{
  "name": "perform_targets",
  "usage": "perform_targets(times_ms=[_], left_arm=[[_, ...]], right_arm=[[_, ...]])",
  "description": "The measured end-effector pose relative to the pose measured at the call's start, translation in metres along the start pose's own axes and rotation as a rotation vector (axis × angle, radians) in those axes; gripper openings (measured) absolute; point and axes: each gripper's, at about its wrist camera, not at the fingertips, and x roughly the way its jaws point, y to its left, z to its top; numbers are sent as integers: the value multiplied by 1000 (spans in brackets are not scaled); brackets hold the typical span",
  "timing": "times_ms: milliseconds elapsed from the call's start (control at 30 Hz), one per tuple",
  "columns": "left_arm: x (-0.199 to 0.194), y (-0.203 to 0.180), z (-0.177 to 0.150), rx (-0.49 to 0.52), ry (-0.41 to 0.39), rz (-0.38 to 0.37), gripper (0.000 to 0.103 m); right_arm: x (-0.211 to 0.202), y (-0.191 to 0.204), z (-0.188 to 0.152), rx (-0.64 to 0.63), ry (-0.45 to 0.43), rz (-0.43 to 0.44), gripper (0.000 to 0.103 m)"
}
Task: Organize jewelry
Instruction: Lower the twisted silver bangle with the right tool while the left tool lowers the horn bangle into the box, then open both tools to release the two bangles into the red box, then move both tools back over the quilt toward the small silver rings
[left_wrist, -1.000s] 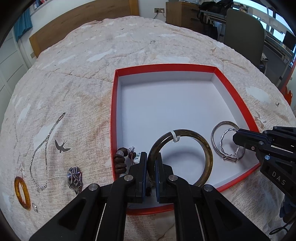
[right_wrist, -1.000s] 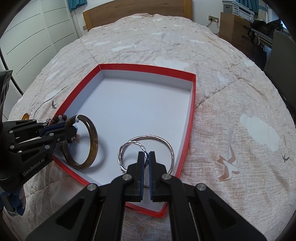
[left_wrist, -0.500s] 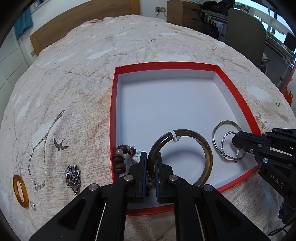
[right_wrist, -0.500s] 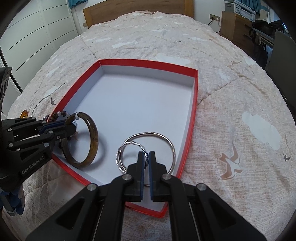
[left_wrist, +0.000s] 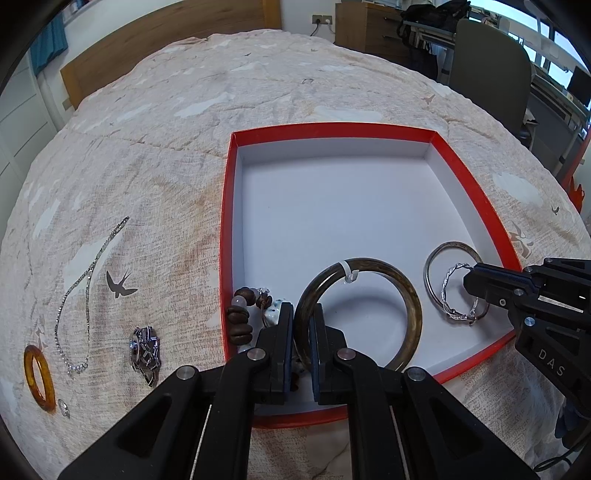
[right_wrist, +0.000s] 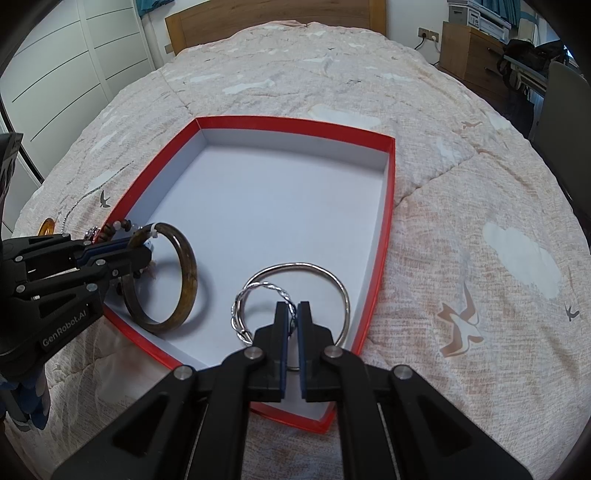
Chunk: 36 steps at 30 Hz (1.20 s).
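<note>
A red box (left_wrist: 226, 236) with a white interior lies on the bed (left_wrist: 155, 155), which is covered by a beige quilt printed with swallows.

Left claw (left_wrist: 303, 317): jaws nearly closed, clamped on the rim of the dark brown bangle (left_wrist: 413, 314). The bangle stands on edge at the near left corner of the box and carries a small white tag at its top. Just beside it, against the left wall of the box, lies a beaded bracelet (left_wrist: 240, 321) of brown and pale beads. The claw body reads "GenRobot.AI" in the right wrist view.

Right claw (right_wrist: 293, 314): jaws nearly closed, gripping a twisted silver bangle (right_wrist: 240, 306) together with a plain silver bangle (right_wrist: 343, 291). Both rings sit at the near right corner of the box, the twisted one overlapping the plain one. The claw body shows the letters "DAS" in the left wrist view.

On the quilt, left of the box toward the near left edge of the bed:
- a silver chain necklace (left_wrist: 88, 273);
- a silver link bracelet (left_wrist: 146, 349);
- an amber ring-shaped bangle (left_wrist: 38, 376);
- a small silver ring (left_wrist: 64, 408) just beside the amber bangle.
</note>
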Motion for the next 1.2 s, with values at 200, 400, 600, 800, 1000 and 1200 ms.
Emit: perform_targets(times_ms=[200,400,600,800,1000,1200], left_arm=[[-2,1,-2,-8,1,-1,13],[-17,4,-3,-25,-33,-45,22],[-53,11,-3,-39,-110,-97,33],[-79,25,-5,-57,-153,-106,34],[-108,58,-22,-84,-181,-79,34],[-131,107,-55,-128,-182,-9,34]], right_arm=[[-1,-1,-2,-1,-1,-9,5],[-17,-1,-3,6,-32,-20,6],[-48,5,0,16,-89,-21,6],[-68,20,5,12,-112,-38,6],[-88,43,5,2,-134,-23,6],[-101,77,6,-27,-156,16,6]])
